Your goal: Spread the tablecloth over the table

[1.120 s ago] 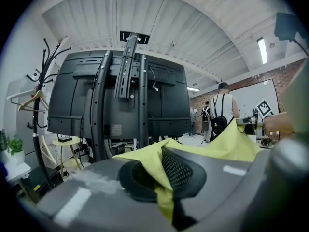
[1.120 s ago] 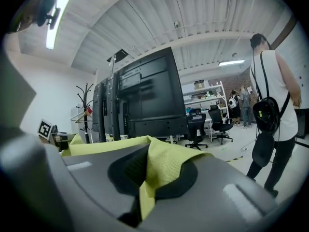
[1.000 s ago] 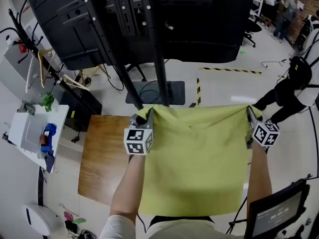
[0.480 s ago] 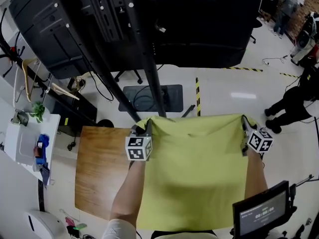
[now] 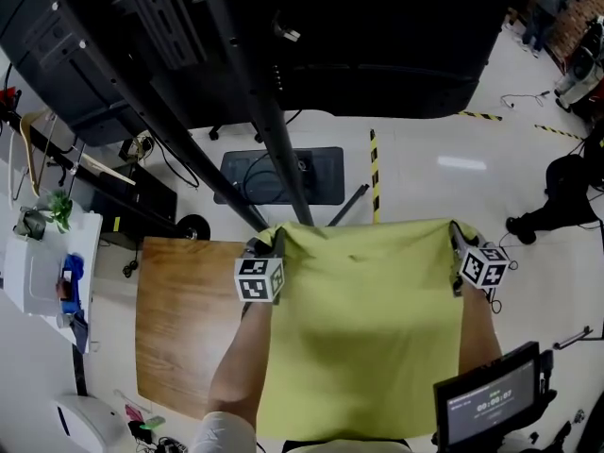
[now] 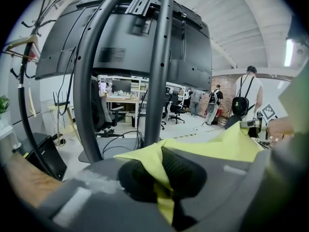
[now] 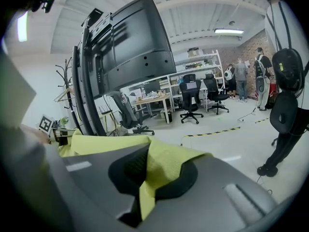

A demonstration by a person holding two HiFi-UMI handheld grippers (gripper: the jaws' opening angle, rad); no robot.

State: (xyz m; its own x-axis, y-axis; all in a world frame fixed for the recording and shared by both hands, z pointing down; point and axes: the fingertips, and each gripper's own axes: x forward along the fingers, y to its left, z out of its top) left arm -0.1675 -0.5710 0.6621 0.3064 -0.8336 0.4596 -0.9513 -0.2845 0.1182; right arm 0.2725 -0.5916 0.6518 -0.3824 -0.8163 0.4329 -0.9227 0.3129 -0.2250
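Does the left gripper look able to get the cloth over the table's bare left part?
Probably yes: the left gripper, shut on the cloth corner, shows right beside the table's bare wood, and nothing lies there.

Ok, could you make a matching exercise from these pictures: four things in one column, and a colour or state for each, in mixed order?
1. tablecloth
2. table
3. left gripper
4. floor tape

a. black and yellow stripes
b. shut on a tablecloth corner
c. yellow-green, held up
d. brown wood

Pairs: 1-c, 2-d, 3-b, 4-a.
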